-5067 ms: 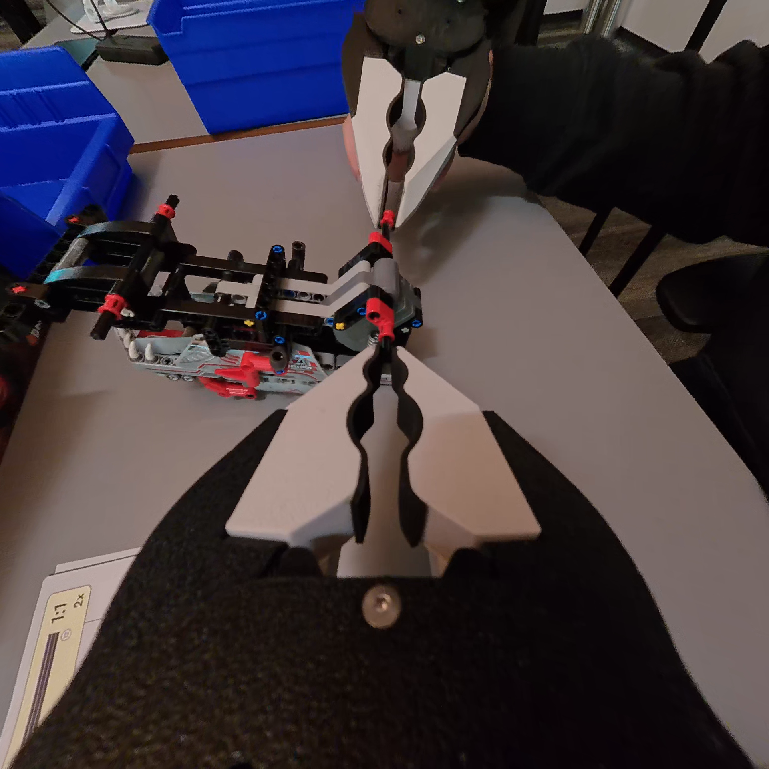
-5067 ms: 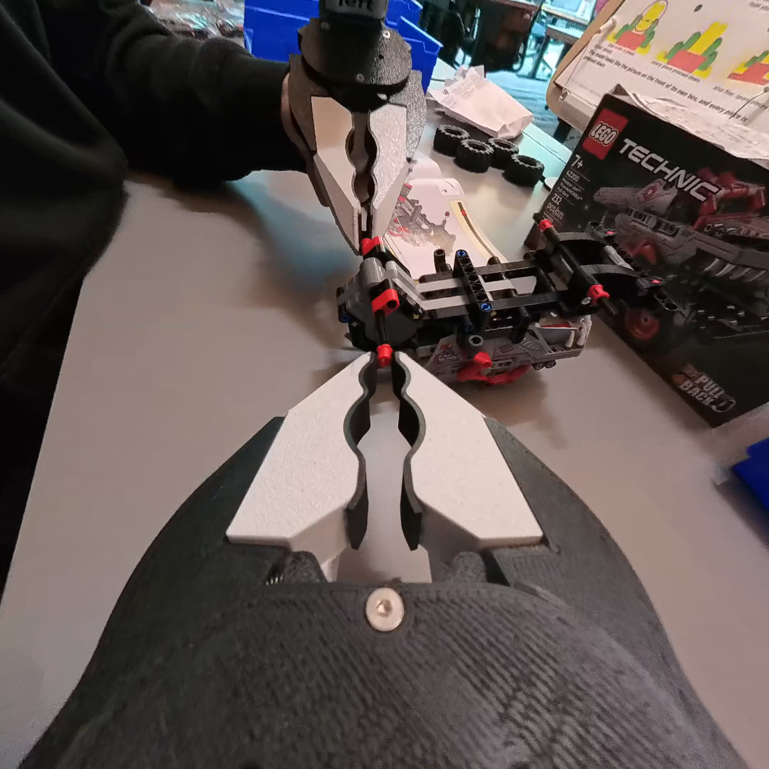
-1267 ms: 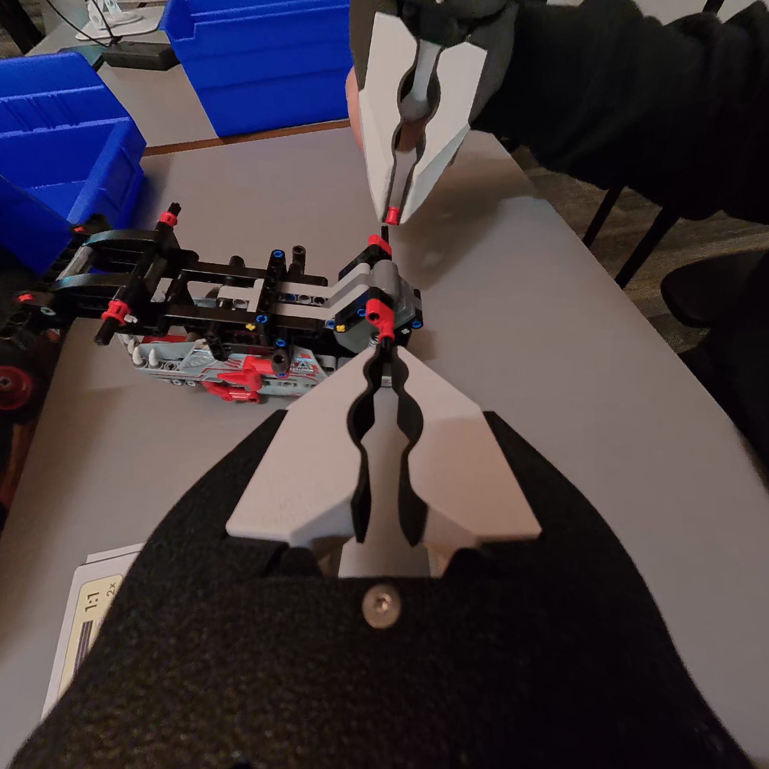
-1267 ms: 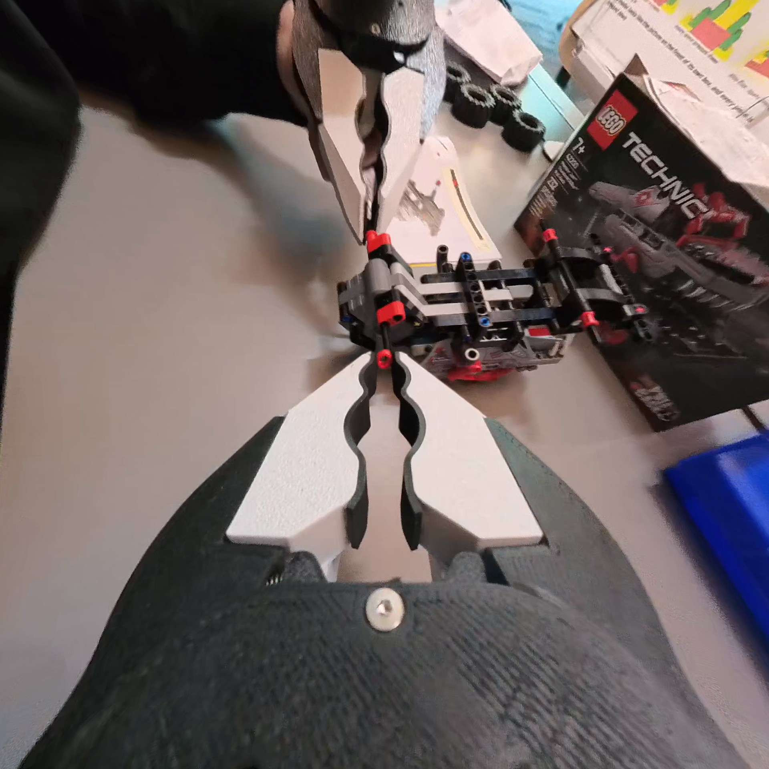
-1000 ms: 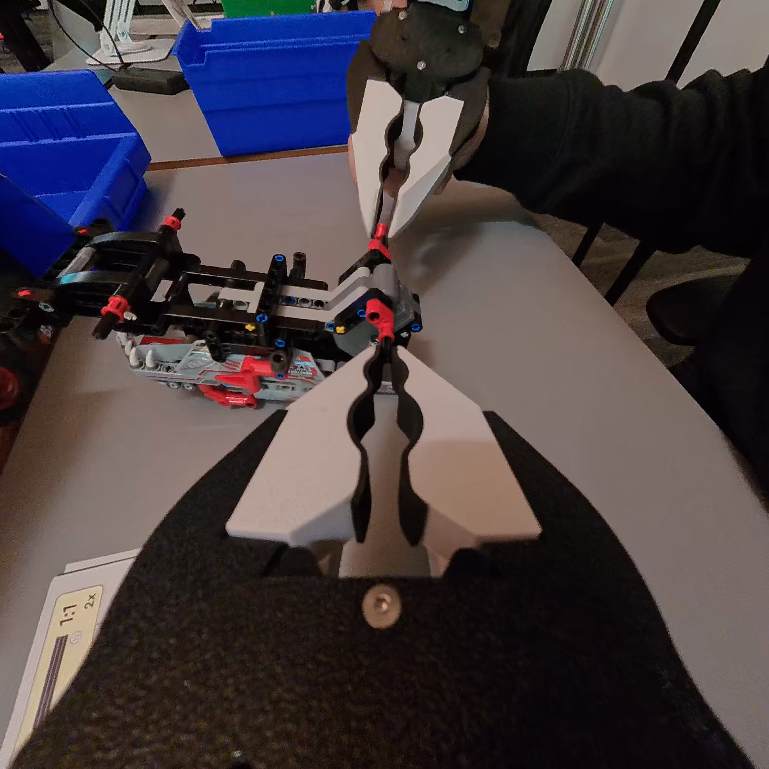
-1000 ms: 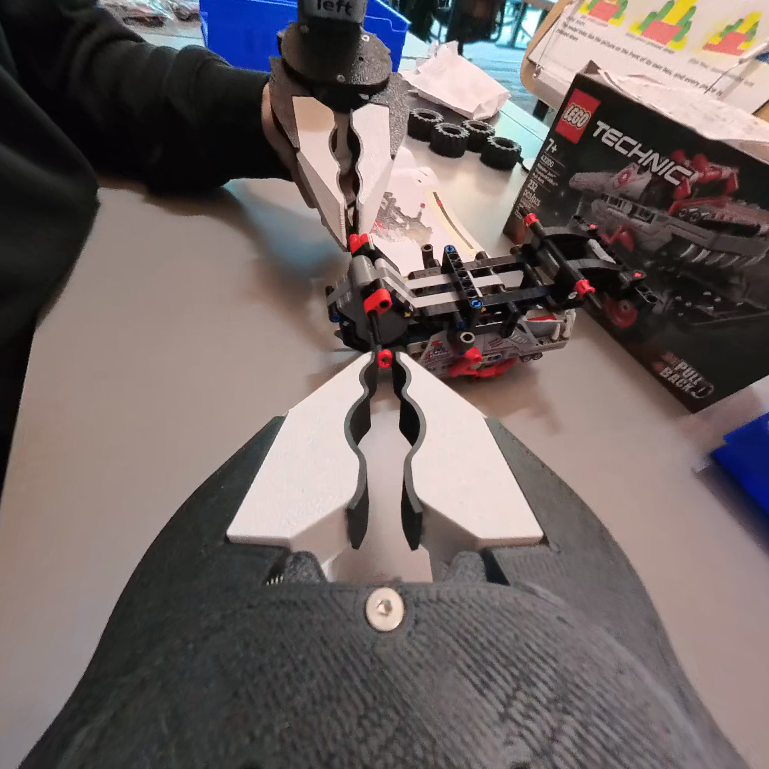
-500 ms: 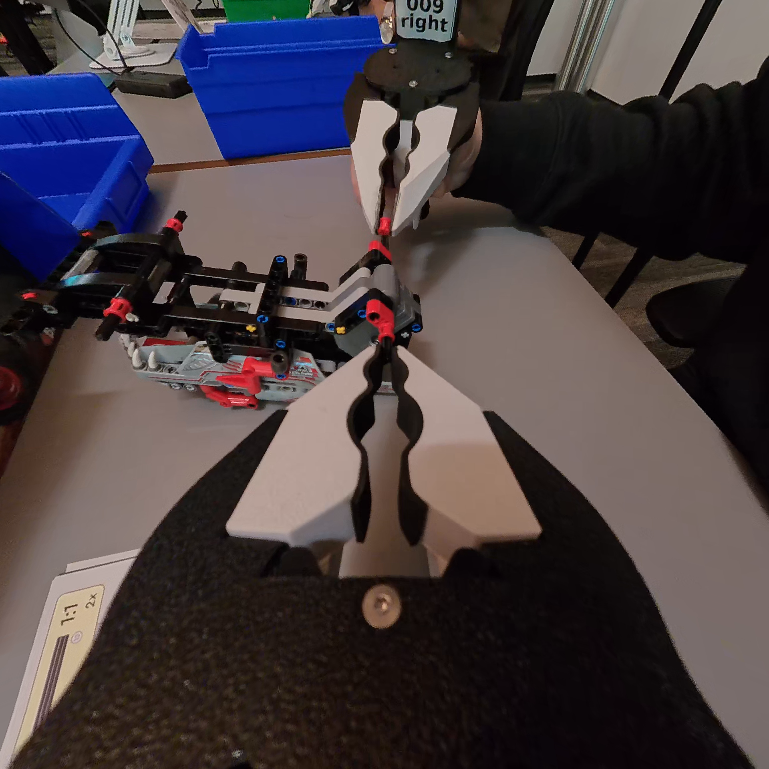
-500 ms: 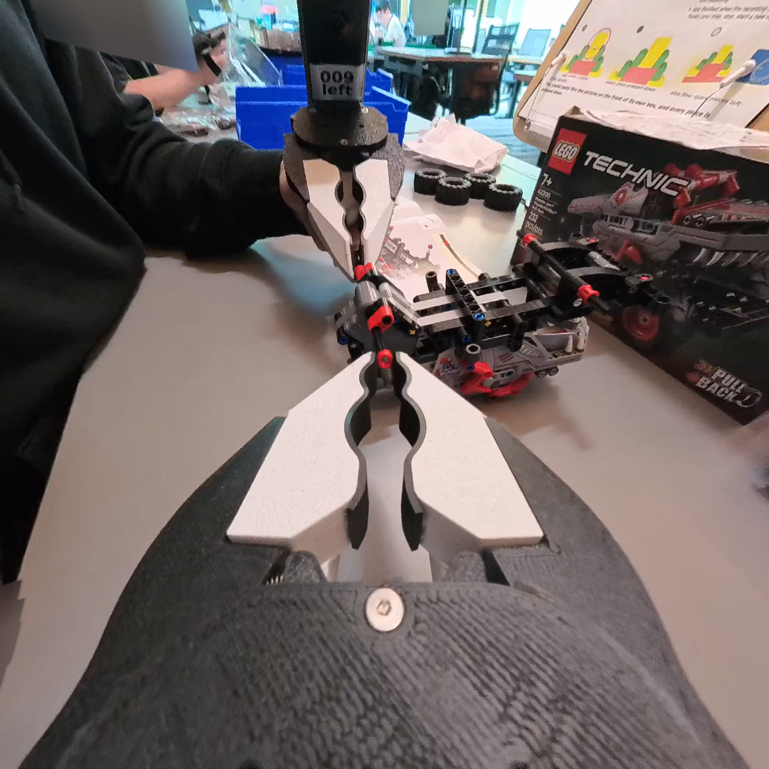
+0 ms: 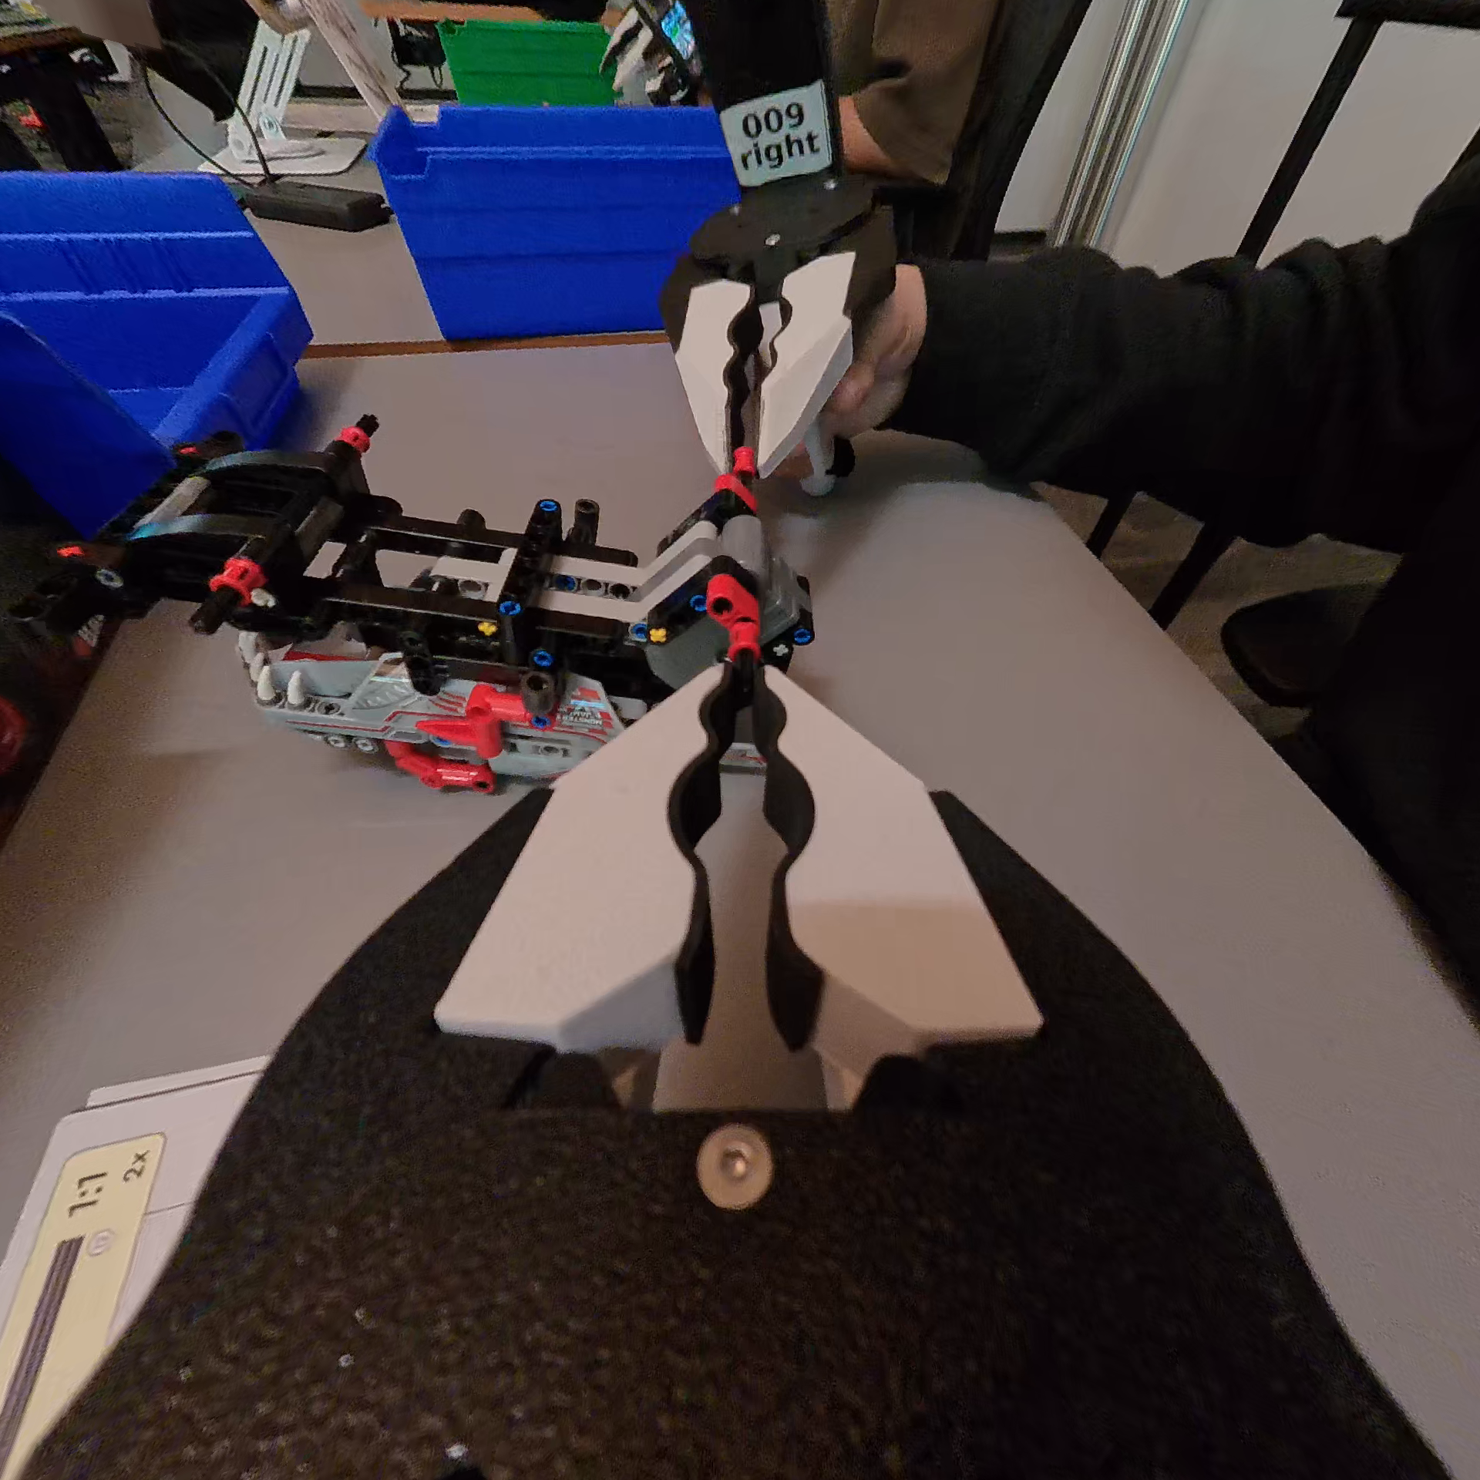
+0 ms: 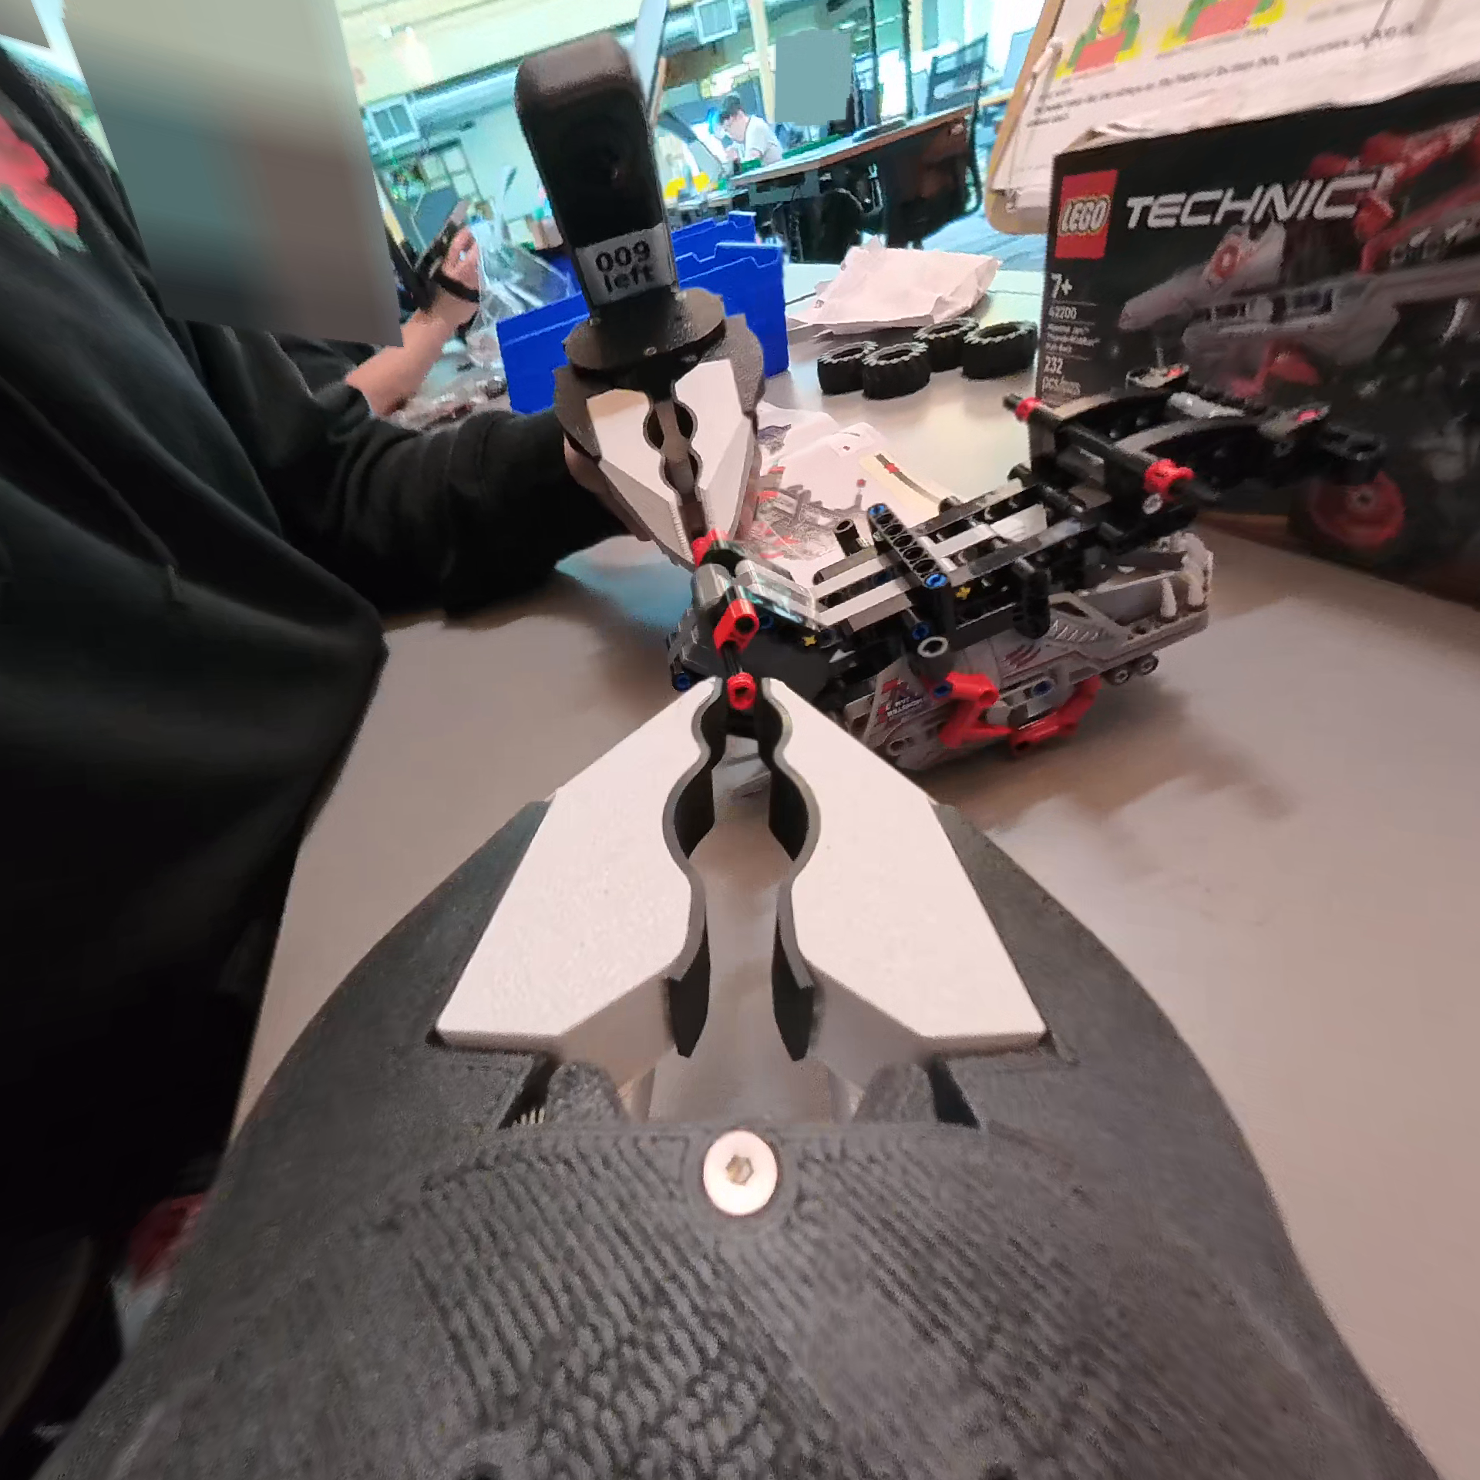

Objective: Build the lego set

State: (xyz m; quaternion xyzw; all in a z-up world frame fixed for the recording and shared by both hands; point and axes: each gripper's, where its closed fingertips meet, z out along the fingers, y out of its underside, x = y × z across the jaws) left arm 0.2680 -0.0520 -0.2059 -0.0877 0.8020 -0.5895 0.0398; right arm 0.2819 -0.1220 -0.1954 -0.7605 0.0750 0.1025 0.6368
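The left gripper [image 9: 741, 669] pinches one end of a thin black rod [image 9: 742, 647] with red caps. The right gripper [image 10: 738, 695] pinches the rod's other end. The rod runs through one end of the lego truck frame [image 9: 448, 609]. The frame lies on the grey table [image 9: 1001, 721], near its far edge, close to two blue bins [image 9: 552, 216].

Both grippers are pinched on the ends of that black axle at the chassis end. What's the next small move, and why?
Probably ease the right gripper inward along the axle. A stretch of black shaft shows between the red bushing in its jaws and the red connector on the chassis, while the left gripper braces the opposite end.
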